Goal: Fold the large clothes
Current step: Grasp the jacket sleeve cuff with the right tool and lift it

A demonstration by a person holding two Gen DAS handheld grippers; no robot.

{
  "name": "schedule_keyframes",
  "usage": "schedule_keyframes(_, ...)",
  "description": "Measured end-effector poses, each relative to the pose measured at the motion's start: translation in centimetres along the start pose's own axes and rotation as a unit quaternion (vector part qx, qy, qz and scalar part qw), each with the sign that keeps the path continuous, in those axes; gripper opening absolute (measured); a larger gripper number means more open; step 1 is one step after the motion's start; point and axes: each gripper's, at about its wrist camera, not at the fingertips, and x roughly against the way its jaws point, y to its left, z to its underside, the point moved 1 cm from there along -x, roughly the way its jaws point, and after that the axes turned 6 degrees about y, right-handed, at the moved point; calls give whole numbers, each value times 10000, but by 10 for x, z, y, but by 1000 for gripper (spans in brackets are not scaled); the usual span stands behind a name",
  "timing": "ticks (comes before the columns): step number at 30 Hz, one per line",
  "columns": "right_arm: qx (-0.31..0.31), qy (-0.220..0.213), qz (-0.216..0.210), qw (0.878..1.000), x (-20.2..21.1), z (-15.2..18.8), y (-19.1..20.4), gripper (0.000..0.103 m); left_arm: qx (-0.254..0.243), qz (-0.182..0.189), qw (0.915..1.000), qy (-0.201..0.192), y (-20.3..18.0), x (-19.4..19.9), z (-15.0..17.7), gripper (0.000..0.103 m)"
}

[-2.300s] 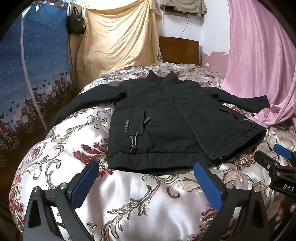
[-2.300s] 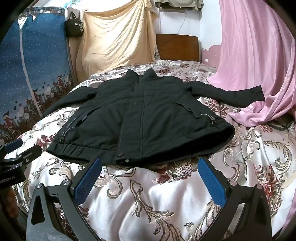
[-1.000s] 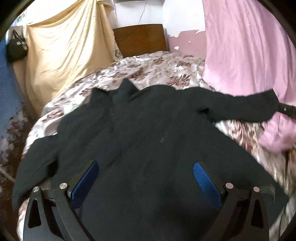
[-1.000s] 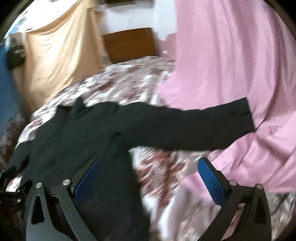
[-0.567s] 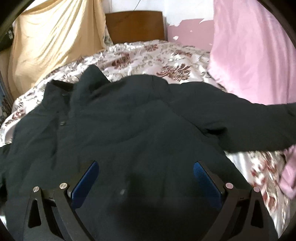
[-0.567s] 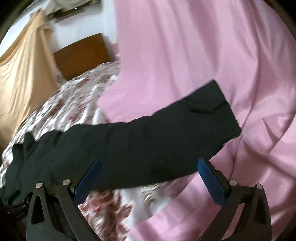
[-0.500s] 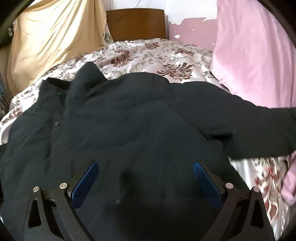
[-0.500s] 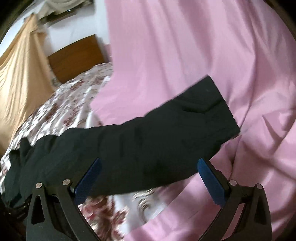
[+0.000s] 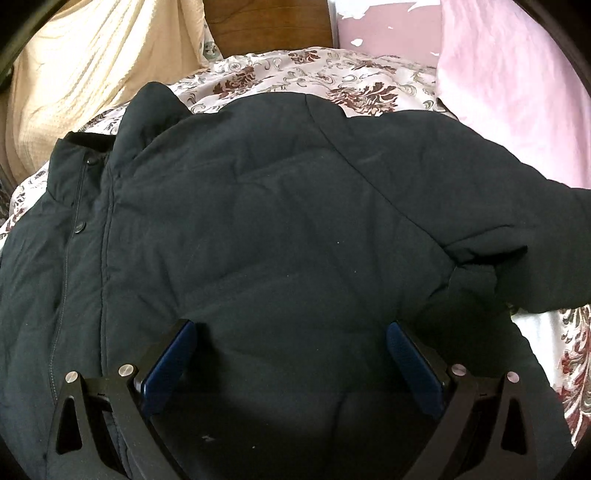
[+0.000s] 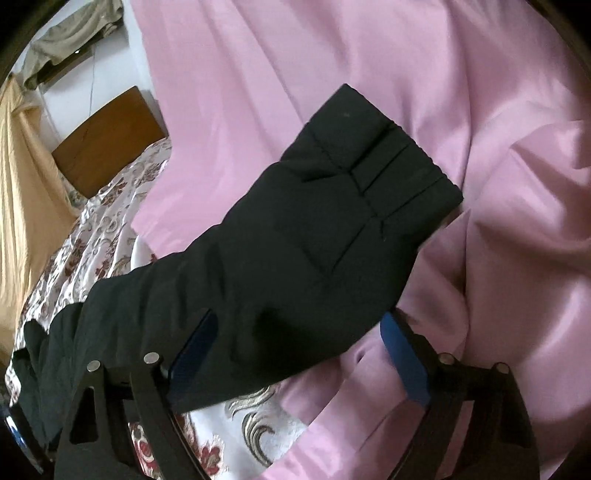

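A black padded jacket lies front up on the floral bed cover, collar toward the headboard. My left gripper is open, low over the jacket's chest, its blue pads wide apart. In the right wrist view the jacket's right sleeve stretches out onto pink cloth, cuff at the far end. My right gripper is open and hangs just over the sleeve's forearm; the sleeve covers part of the left pad. Neither gripper holds anything.
A pink curtain hangs at the right and pools on the bed under the sleeve. A wooden headboard stands at the far end. A cream cloth hangs at the back left.
Both grippers have moved forward from the bed's foot. The left has come down close over the jacket's chest. The right has swung right and closed in on the sleeve near the cuff.
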Motion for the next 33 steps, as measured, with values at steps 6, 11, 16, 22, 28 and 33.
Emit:
schedule_keyframes(6,-405,-139,-29,9991,-18,-9,-1,51,65,114,9999,102,4,-8,-3,103)
schedule_keyframes(11,-410,-477,-37,9980,-5,-8,1,9,66,176,9997,141,6,-6,-5,103)
schedule_keyframes(16,237,-908,-356,9950,23,-9,34,4,39,150,9997,176,20,6,-3,103)
schedule_keyframes(22,901,-1107,-875,9859,56,-8,78,4,-19,76,9993,359,47,21,5,103)
schedule_keyframes(28,2006,-1306,-1179,9637,92,16,138,3,-48,131,9994,304,90,49,20,103)
schedule_keyframes(33,3113,-1311,-1584,9278,127,63,212,3,232,203,9994,177,146,76,34,103)
